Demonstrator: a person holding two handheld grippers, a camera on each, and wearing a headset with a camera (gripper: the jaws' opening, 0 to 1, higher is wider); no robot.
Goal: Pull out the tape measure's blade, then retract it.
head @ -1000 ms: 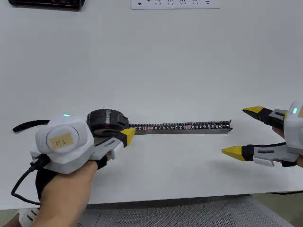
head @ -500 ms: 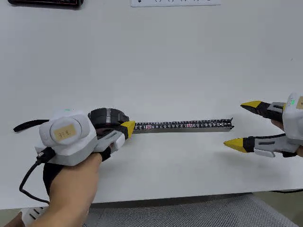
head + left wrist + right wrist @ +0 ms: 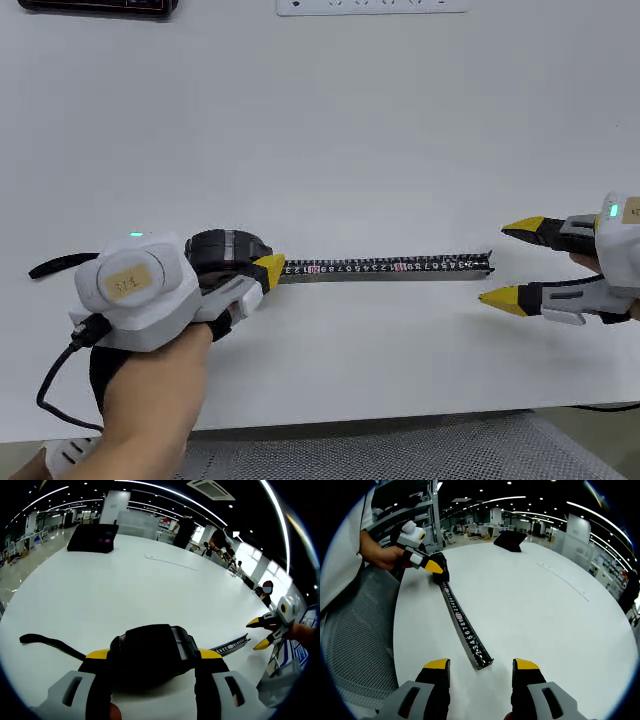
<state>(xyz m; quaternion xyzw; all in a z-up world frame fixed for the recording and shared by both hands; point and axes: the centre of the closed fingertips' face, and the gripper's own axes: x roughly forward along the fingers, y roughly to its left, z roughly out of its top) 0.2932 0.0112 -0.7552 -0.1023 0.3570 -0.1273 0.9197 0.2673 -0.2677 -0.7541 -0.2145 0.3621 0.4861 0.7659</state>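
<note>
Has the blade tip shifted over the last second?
No. The blade tip sits at the same spot relative to the tape measure case and the white strip.

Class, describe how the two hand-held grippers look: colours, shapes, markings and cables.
Both the left hand-held gripper and the right hand-held gripper have white housings, black jaw arms and pointed yellow tips. Each carries a green light and a pale yellow sticker. A black cable runs from the left one.
</note>
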